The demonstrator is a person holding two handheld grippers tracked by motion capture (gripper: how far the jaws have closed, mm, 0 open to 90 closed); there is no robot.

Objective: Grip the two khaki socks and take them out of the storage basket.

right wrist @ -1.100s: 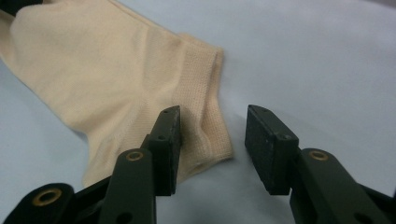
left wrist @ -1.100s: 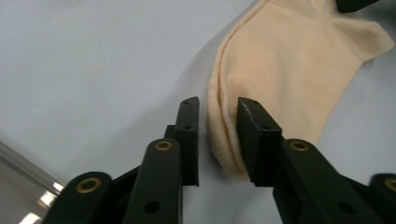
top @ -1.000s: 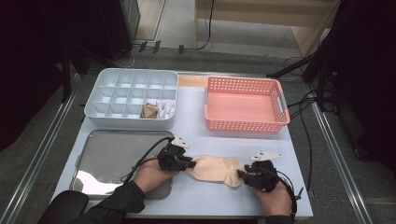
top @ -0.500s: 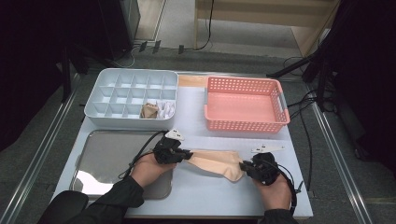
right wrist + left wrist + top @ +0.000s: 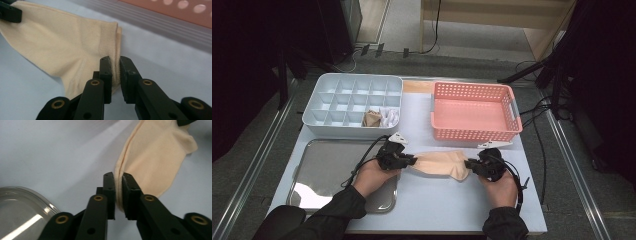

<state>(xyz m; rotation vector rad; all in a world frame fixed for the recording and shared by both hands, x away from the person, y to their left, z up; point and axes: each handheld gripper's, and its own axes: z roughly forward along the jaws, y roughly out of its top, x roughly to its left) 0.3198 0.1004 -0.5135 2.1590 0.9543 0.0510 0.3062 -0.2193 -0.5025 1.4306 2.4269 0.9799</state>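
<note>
Sock (image 5: pixel 439 163) lies stretched between the two grippers near the middle of the table's (image 5: pixel 452 210) near half, just in front of the pink basket (image 5: pixel 474 111) and to the right of the steel tray (image 5: pixel 329 170). Each end is pinched: the left gripper (image 5: pixel 408 161) has its jaws closed narrow on the edge at one end, seen close in the left gripper view (image 5: pixel 118 192), and the right gripper (image 5: pixel 469 165) has its jaws closed on the ribbed cuff at the other, seen in the right gripper view (image 5: pixel 115 72). Holding both ends this way keeps the fabric flat and drawn out along its length, which looks like smoothing it before a fold; the divided box (image 5: pixel 354 102) at the far left of the table already has a tan bundle (image 5: pixel 372 118) and a white one (image 5: pixel 390 117) in its near cells, so this sock probably ends up there too

Both hands sit low over the table, forearms coming in from the near edge, the left hand (image 5: pixel 374 175) over the tray's right rim and the right hand (image 5: pixel 502 187) toward the near right. The grippers point inward at each other, roughly level, with their cables trailing back toward the sleeves. The sock sags only slightly between them and seems to rest on or just above the table; which, the pictures do not settle
</note>
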